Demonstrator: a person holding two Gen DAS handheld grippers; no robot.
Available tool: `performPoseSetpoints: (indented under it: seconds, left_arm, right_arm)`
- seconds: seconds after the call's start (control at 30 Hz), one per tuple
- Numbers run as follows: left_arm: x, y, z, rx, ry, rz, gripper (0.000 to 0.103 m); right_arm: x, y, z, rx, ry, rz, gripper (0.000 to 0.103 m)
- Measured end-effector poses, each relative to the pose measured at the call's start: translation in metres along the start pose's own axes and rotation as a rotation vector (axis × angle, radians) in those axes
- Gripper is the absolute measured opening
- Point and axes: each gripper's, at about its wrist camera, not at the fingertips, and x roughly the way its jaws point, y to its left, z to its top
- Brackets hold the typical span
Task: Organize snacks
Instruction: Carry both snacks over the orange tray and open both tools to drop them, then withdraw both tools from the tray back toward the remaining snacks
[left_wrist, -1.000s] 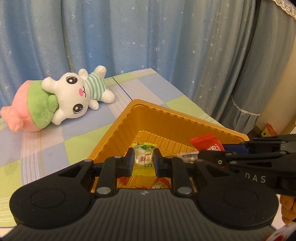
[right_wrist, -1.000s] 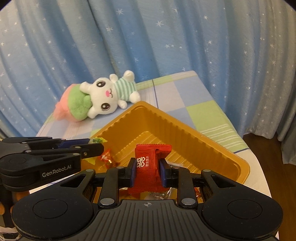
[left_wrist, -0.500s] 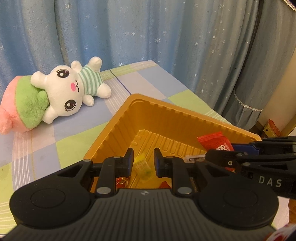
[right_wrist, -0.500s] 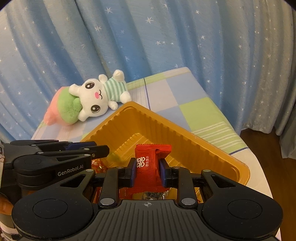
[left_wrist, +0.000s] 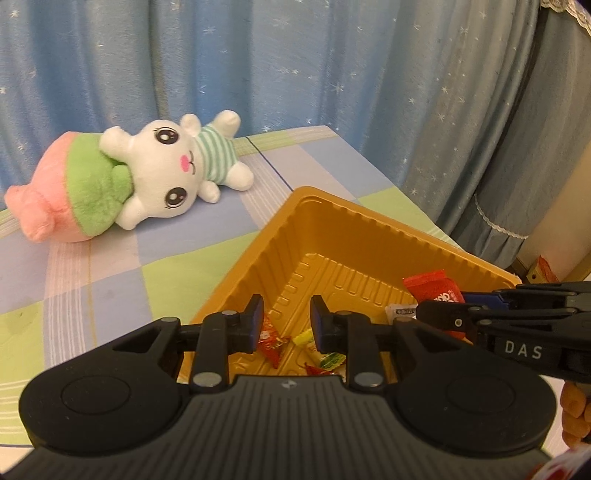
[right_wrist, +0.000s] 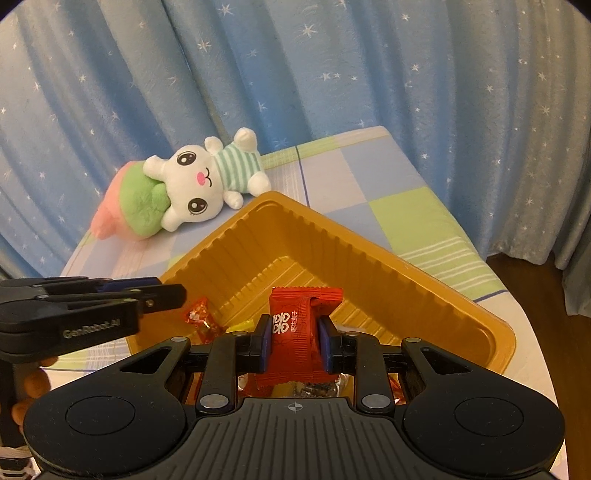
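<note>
A gold plastic tray (left_wrist: 332, 229) (right_wrist: 369, 254) sits on the checked tablecloth and holds several wrapped snacks. My left gripper (left_wrist: 286, 317) is open and empty above the tray's near corner; below it lie a red candy (left_wrist: 271, 341) and a yellow-green candy (left_wrist: 314, 345). My right gripper (right_wrist: 293, 339) is shut on a red snack packet (right_wrist: 301, 321) and holds it above the tray. That packet also shows in the left wrist view (left_wrist: 432, 290). The left gripper shows from the side in the right wrist view (right_wrist: 110, 299). A red candy (right_wrist: 199, 317) lies in the tray.
A white bunny plush (left_wrist: 147, 184) (right_wrist: 184, 188) with a pink-green cushion lies on the table behind the tray. Blue starred curtains hang behind. The table's right edge (right_wrist: 491, 291) drops to a wooden floor.
My left gripper opened and let go of the yellow-green candy, which dropped into the tray; the gripper then rose and drew back. My right gripper still holds the red packet.
</note>
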Motion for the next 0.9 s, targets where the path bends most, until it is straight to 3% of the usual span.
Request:
performPoseSetpoints:
  seconds: [0.2,0.4,0.47,0.5,0.63,0.9]
  left_arm:
    - [-0.008,0.007,-0.004,-0.028,-0.001,0.01,0.025]
    - [-0.018,0.012,-0.011,-0.056,-0.001,0.018,0.031]
    - [-0.023,0.012,-0.014,-0.064,-0.003,0.019,0.033]
    - [-0.026,0.012,-0.016,-0.067,-0.004,0.02,0.034]
    - [-0.04,0.012,-0.025,-0.095,-0.006,0.022,0.044]
    - [-0.077,0.005,-0.045,-0.119,-0.021,0.019,0.051]
  right_arm:
    - [0.005,0.006,0.005,-0.016,-0.008,0.01,0.027]
    - [0.002,0.014,0.014,-0.027,-0.083,0.03,0.029]
    - [-0.002,0.016,0.015,-0.032,-0.099,0.036,0.052]
    - [-0.004,0.016,0.014,-0.033,-0.106,0.037,0.056]
    - [-0.014,0.017,0.008,-0.024,-0.084,0.045,0.06]
    - [-0.045,0.013,-0.017,-0.002,-0.04,0.039,0.075]
